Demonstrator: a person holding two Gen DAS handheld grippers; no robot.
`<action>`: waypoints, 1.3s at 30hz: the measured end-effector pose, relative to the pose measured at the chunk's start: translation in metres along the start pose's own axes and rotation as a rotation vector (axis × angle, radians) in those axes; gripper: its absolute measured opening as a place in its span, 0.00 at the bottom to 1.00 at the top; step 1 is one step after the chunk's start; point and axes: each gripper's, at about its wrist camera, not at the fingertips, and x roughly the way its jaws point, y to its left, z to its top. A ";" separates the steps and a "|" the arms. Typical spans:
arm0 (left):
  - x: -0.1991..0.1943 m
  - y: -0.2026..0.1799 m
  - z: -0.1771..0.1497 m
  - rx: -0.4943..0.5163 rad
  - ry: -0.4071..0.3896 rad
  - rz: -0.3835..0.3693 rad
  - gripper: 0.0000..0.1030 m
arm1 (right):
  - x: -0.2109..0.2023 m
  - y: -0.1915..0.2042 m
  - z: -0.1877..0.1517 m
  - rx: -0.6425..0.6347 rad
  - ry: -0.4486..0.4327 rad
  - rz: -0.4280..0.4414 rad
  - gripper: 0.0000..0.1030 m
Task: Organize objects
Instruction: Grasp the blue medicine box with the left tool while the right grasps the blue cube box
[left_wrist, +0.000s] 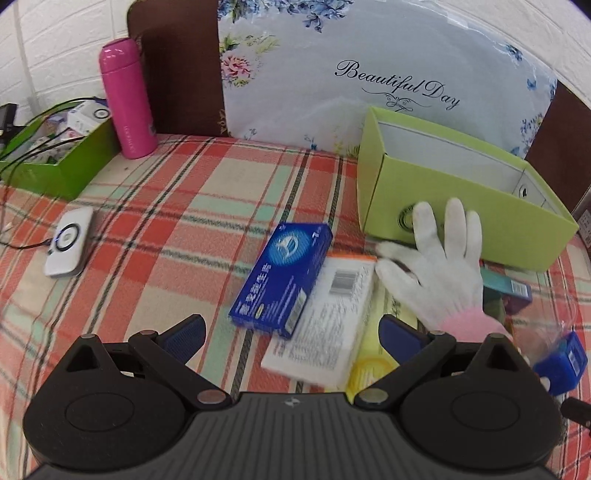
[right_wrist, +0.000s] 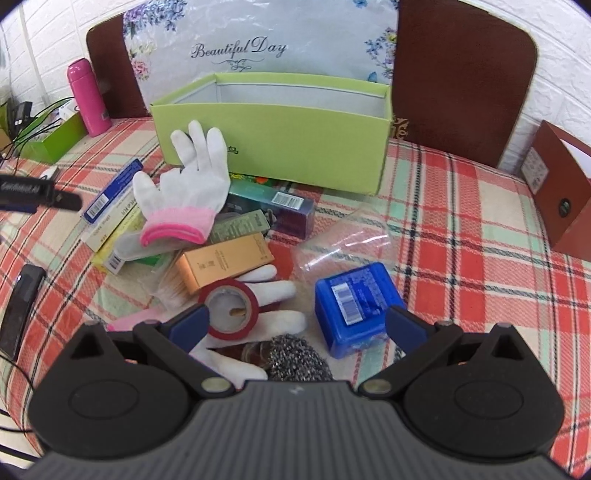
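A green storage box stands open at the back of a plaid-covered bench. In front of the box lies a jumble: a white glove resting on cartons, a gold carton, a red tape roll and a blue tub. The right gripper hangs over the jumble, fingers spread wide, holding nothing. The left gripper, fingers likewise spread, hangs over a blue carton left of the box.

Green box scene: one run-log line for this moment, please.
left hand-held gripper: open, empty | right hand-held gripper: open, empty | green box: empty | clutter: unsorted
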 end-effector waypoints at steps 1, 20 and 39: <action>0.008 0.004 0.004 -0.007 0.007 -0.016 1.00 | 0.003 0.000 0.001 -0.005 0.004 0.005 1.00; 0.090 0.043 0.035 -0.153 0.127 -0.134 0.98 | 0.076 -0.043 0.010 0.000 0.171 -0.042 1.00; 0.037 0.015 0.004 -0.081 0.105 -0.310 0.60 | 0.030 -0.021 0.015 -0.038 0.095 -0.023 0.58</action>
